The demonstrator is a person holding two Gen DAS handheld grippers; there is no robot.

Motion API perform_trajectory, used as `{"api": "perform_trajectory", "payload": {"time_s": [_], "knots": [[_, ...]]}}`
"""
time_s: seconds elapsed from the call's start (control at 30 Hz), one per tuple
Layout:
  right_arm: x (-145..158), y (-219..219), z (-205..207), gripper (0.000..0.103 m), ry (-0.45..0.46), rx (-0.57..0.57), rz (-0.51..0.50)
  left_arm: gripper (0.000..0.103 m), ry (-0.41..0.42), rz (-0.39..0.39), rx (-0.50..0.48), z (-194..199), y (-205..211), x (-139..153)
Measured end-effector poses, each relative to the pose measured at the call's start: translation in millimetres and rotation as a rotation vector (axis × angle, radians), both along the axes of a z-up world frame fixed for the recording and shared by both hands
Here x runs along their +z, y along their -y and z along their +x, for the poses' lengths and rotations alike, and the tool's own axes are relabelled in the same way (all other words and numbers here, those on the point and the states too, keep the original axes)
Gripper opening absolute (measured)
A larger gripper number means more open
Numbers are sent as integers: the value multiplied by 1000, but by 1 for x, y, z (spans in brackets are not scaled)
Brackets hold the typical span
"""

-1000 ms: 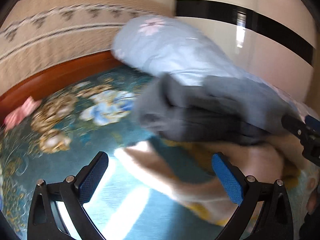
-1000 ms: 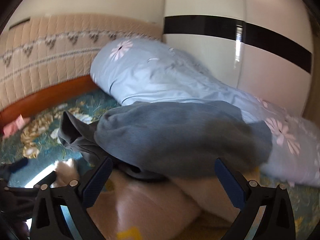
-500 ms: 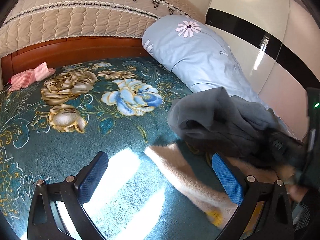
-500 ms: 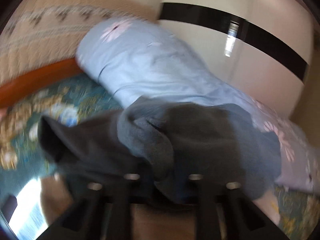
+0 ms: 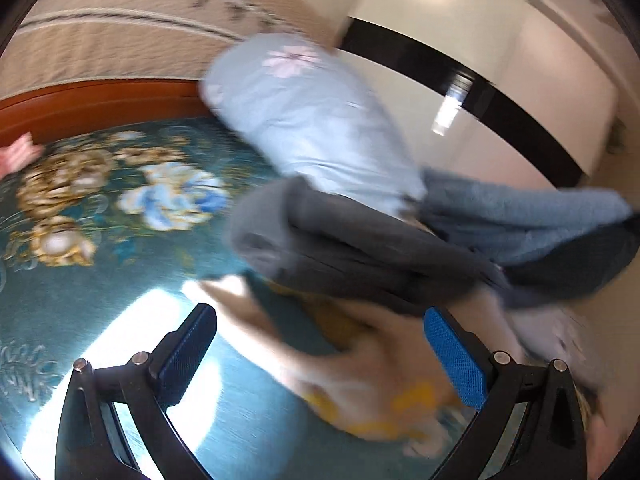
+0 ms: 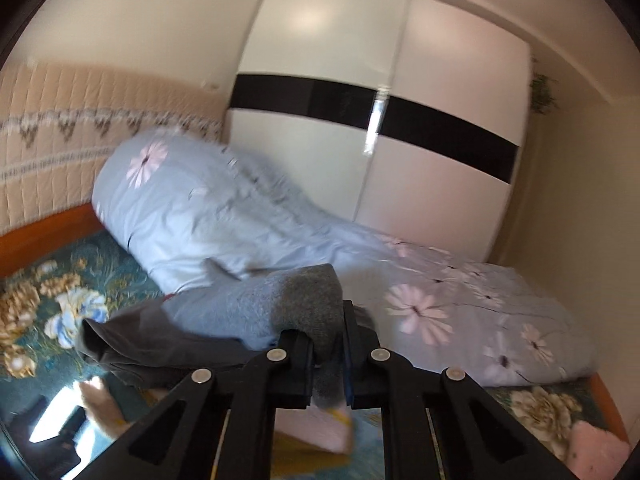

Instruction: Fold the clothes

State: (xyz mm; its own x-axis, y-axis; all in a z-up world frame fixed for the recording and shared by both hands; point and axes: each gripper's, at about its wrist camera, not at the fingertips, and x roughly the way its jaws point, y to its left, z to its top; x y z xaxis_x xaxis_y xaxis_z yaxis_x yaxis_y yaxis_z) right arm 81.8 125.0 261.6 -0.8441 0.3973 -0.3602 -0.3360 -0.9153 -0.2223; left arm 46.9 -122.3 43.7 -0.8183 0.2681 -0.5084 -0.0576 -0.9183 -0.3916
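Two grippers work over a bed spread with a teal floral blanket (image 5: 132, 292). The right gripper (image 6: 329, 354) has its jaws drawn almost together and still closing, with a fold of the grey garment (image 6: 304, 304) pinched between the pads. From that pinch the garment trails off toward 9 o'clock in the right wrist view, its darker end (image 6: 120, 340) hanging just above the blanket. In the left wrist view the same grey garment (image 5: 360, 256) stretches across the frame from the centre out to 3 o'clock, lifted clear of the bed, with a bluer, fleecy part (image 5: 520, 216) at the 2 o'clock side.

The left gripper (image 5: 320, 352) has its jaws spread wide, the blue pads (image 5: 456, 360) holding nothing; the garment passes just beyond its fingertips, toward 12 o'clock. Beneath it lies a beige garment with yellow trim (image 5: 360, 384), blurred, reaching from between the open fingers toward 5 o'clock.

A pale blue quilt with pink flowers (image 6: 224, 216) is rolled along the bed at 12 o'clock of the grey garment, against a quilted beige headboard (image 6: 80, 132) and a white wardrobe with a black band (image 6: 400, 120). A pink cloth (image 5: 16, 156) sits at 9 o'clock by the wooden bed frame (image 5: 100, 100).
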Motion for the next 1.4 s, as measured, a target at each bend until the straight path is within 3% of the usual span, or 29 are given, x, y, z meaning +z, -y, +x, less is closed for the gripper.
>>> {"api": "perform_trajectory", "payload": {"time_s": [0.13, 0.3, 0.37, 0.53, 0.8, 0.97, 1.13, 1.27, 1.4], "knots": [[15, -23, 75, 11, -7, 3, -47, 103, 25, -47, -127, 37, -26, -3], [-28, -38, 171, 11, 51, 31, -93, 103, 64, -132, -260, 108, -41, -12], [-60, -46, 201, 11, 94, 24, -158, 103, 105, -121, -294, 128, -43, -18], [-125, -64, 278, 11, 121, -19, -301, 103, 222, -3, -391, 169, -44, -40], [-145, -124, 383, 11, -21, -182, -481, 103, 284, 2, -424, 218, -48, -48], [-172, -159, 414, 11, -13, -266, -597, 103, 296, 15, -453, 236, -62, -47], [-209, -170, 425, 11, 22, -294, -644, 103, 347, 57, -516, 229, -96, -53], [-230, -176, 435, 13, 20, -268, -694, 103, 390, -14, -552, 224, -136, -60], [-234, -179, 449, 21, -25, -206, -693, 103, 422, -104, -549, 216, -174, -65]]}}
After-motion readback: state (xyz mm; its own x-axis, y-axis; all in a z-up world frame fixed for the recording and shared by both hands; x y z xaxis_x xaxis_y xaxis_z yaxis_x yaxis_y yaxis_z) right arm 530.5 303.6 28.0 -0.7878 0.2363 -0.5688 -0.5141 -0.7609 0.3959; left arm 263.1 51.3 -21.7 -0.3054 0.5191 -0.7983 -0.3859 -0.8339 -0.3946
